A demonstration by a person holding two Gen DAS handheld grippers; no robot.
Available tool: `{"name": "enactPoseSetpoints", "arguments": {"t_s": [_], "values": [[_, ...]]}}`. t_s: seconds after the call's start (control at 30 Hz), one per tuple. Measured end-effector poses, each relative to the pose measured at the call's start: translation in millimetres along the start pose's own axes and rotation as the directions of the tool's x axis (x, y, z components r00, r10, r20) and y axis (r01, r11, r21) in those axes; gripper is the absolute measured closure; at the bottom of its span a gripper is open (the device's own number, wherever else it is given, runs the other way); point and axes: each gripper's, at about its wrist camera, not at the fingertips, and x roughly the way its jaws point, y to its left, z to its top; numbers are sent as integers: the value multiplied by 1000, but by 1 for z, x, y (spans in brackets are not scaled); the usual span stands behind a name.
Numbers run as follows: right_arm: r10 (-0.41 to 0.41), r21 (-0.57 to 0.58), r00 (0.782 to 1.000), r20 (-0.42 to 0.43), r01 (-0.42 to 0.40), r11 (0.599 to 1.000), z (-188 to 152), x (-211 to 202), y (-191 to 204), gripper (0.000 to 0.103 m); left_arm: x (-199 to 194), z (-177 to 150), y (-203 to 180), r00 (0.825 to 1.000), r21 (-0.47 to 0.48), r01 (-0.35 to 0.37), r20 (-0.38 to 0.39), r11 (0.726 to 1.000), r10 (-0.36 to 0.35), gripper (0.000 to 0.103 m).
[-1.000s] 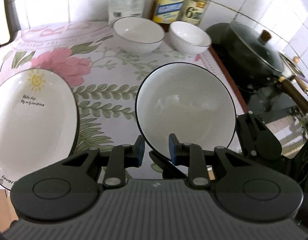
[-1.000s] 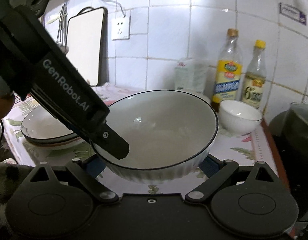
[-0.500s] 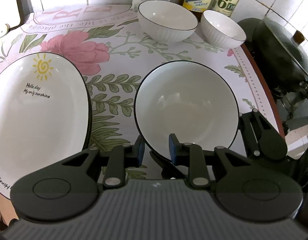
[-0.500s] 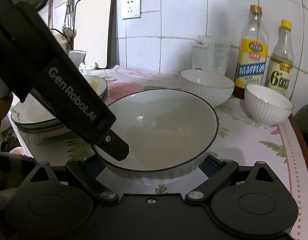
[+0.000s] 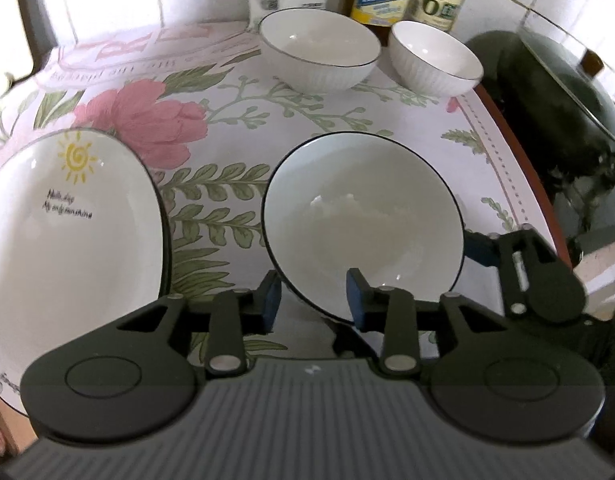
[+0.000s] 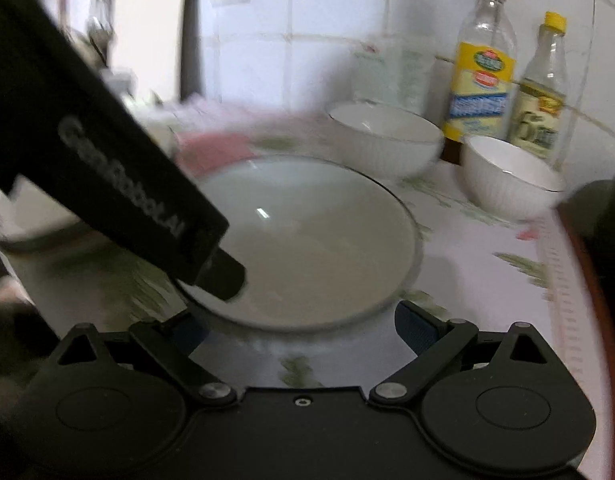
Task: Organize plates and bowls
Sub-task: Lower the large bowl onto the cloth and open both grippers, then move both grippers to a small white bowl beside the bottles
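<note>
The black-rimmed bowl (image 5: 363, 224) sits mouth up on the flowered table (image 5: 235, 120), round, with no long axis to speak of. The left gripper (image 5: 313, 300) straddles its near rim, one blue pad (image 5: 272, 300) outside the wall and the other inside, a gap showing on both sides, so it is parted and not pinching. The right gripper (image 6: 303, 328) is spread wide at the bowl's other side, its fingers (image 6: 417, 330) apart from the wall, holding nothing. To the left lies a stack of plates (image 5: 67, 232) with a sun drawing. At the back stand a larger bowl (image 5: 319, 50) and a smaller bowl (image 5: 435, 58), both upright, before two bottles (image 6: 483, 64).
</note>
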Motion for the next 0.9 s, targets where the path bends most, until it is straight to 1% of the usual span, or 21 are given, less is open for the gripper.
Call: {"name": "enactPoseSetpoints", "arguments": {"t_s": [0.13,0.2,0.27,0.33,0.43,0.6,0.73,0.9], "values": [[58,59,998,-6,-57,997,-2,-25,-7,3,-10,-1,2,1000,-11,19,1,1000,-19,65],[66,83,998,3,-66,994,-2,-37,-11,3,-21,-1,1,1000,5,29,4,1000,-29,62],[76,124,997,14,-77,989,-1,-51,-17,3,-36,0,1,999,17,39,7,999,-40,62],[97,174,995,27,-100,980,2,-66,-25,3,-52,1,4,997,12,72,19,997,-73,62],[119,219,992,52,-128,967,11,-83,-36,3,-76,7,6,993,18,108,40,994,-109,62],[143,259,987,72,-157,953,38,-111,-52,3,-115,17,6,987,73,120,96,990,-127,61],[157,342,983,91,-179,922,60,-128,-68,3,-138,27,8,983,99,113,135,989,-126,57],[206,447,973,101,-229,865,85,-128,-85,5,-146,43,12,980,122,108,151,987,-126,56]]}}
